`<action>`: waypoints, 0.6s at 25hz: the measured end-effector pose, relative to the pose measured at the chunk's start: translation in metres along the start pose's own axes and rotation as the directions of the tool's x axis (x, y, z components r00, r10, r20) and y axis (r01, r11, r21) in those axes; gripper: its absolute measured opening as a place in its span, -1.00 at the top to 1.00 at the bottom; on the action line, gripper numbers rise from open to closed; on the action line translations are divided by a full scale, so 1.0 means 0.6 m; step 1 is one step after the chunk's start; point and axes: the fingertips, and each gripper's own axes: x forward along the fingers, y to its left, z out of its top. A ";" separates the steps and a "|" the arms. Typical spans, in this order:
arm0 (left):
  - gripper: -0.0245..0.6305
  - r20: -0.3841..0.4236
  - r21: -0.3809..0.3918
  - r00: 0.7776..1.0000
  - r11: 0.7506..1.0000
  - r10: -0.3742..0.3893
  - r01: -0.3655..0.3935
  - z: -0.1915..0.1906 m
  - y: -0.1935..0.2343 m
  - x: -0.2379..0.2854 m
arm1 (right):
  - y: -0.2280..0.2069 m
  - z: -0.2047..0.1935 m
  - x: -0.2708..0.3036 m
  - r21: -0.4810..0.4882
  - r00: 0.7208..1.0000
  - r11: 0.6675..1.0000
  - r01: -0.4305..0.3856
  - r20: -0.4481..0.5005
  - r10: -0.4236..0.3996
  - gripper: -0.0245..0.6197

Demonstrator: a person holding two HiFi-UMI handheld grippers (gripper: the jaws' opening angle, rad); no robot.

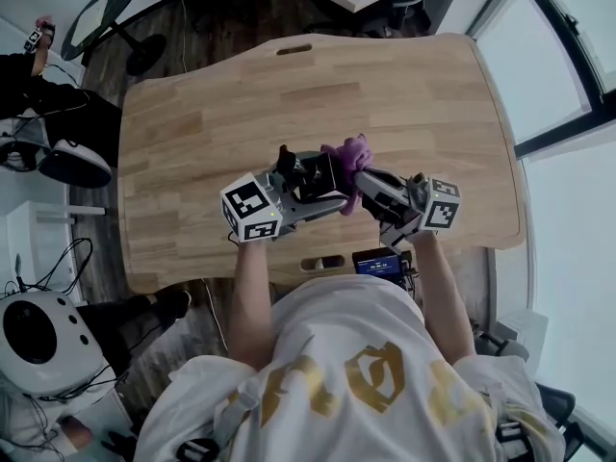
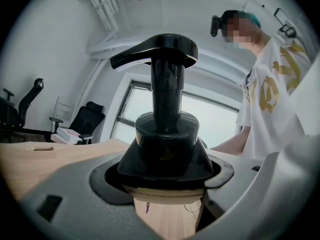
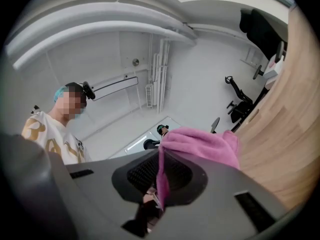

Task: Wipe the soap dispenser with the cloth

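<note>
Dispenser (image 2: 165, 129), cloth (image 3: 200, 146) gripped; office chair (image 2: 86, 123) behind table (image 2: 30, 159).

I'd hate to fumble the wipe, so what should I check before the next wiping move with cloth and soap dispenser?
1. The left gripper clamps the soap dispenser: ok.
2. The right gripper pinches the pink cloth: ok.
3. A bunch of pink cloth sticks out past the right jaws: ok.
4. The pump head stands free above the left jaws: ok.
5. The pink cloth touches the soap dispenser: cannot tell.
</note>
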 end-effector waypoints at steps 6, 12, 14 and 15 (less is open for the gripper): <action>-0.15 0.131 -0.049 0.990 0.997 -0.056 0.063 0.042 -0.010 -0.005 | 0.007 0.024 -0.007 0.093 0.988 0.992 -0.084 0.134 0.071 0.83; -0.15 0.200 -0.074 0.977 0.994 -0.066 0.083 0.059 -0.012 -0.013 | 0.012 0.028 -0.005 0.115 0.984 0.987 -0.115 0.150 0.098 0.83; -0.15 0.227 -0.084 0.971 0.992 -0.069 0.090 0.064 -0.012 -0.014 | 0.014 0.031 -0.004 0.124 0.980 0.984 -0.130 0.166 0.109 0.83; -0.15 0.240 -0.088 0.968 0.992 -0.070 0.094 0.067 -0.011 -0.015 | 0.015 0.032 -0.003 0.130 0.978 0.982 -0.139 0.177 0.115 0.83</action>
